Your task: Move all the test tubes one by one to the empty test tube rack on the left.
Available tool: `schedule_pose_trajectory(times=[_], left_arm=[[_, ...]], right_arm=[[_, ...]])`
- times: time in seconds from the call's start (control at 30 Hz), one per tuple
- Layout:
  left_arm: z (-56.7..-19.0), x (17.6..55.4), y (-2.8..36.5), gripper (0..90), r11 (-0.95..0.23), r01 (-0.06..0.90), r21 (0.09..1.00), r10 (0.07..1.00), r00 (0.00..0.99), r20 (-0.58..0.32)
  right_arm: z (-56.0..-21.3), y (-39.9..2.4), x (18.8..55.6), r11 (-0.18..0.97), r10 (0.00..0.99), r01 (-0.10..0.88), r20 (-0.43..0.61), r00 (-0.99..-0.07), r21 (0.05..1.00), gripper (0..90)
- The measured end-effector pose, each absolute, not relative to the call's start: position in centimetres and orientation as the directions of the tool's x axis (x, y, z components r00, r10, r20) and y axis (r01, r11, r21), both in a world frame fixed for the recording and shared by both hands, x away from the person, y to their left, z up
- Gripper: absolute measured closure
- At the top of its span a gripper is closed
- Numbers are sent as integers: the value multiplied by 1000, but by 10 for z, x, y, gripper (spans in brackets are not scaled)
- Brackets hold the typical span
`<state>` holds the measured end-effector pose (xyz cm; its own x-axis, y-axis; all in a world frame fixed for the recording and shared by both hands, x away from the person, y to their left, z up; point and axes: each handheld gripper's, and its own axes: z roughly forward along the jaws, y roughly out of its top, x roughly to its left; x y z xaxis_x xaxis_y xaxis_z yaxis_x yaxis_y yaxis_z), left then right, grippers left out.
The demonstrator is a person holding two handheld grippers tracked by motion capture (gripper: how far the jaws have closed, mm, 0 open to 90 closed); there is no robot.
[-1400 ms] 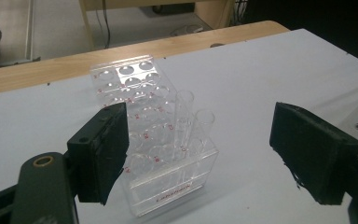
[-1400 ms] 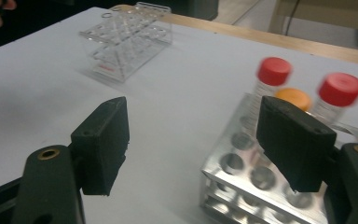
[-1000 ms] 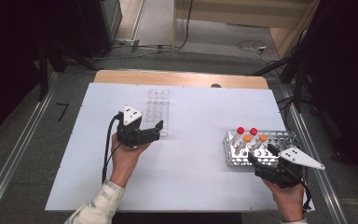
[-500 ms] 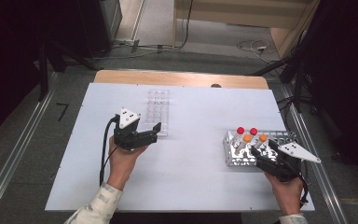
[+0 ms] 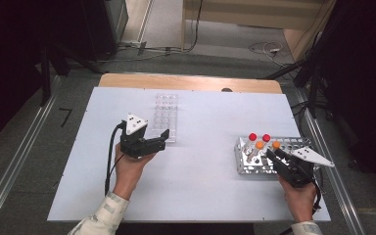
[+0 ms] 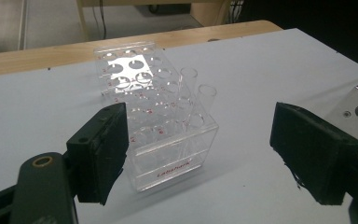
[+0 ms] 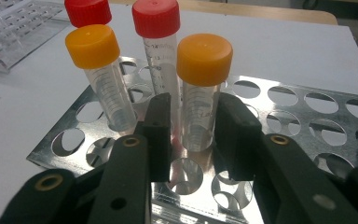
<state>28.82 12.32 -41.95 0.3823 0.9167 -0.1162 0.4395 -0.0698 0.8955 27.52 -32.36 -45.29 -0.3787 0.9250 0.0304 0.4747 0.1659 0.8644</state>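
A metal rack (image 5: 293,145) at the right of the table holds two red-capped tubes (image 5: 252,137) and two orange-capped tubes (image 5: 260,145). My right gripper (image 5: 273,155) reaches into it from the near side. In the right gripper view the gripper (image 7: 195,135) is open, its jaws standing either side of the nearer orange-capped tube (image 7: 204,58) with small gaps. A clear plastic rack (image 5: 165,116) lies at mid-table. My left gripper (image 5: 162,139) is at its near end, wide open. In the left gripper view that gripper (image 6: 205,154) frames the clear rack (image 6: 168,135), which holds two uncapped glass tubes (image 6: 206,100).
The white table top (image 5: 200,196) ends at a wooden strip (image 5: 191,82) along the far side. Cables trail from both grippers toward the person. Dark floor and stands surround the table.
My right gripper has edged forward so its jaws bracket the orange-capped tube. My left gripper has shifted only slightly beside the clear rack.
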Motion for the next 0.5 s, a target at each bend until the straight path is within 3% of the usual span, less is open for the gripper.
schedule_pose_trajectory(times=[0.27,0.5], left_arm=[[-420,288,122,204,-65,440,895,917,381,-120],[-420,289,122,204,-64,442,895,917,380,-122]], right_arm=[[-452,-324,277,168,929,469,21,-370,867,715],[-431,-327,270,127,929,429,45,-369,894,717]])
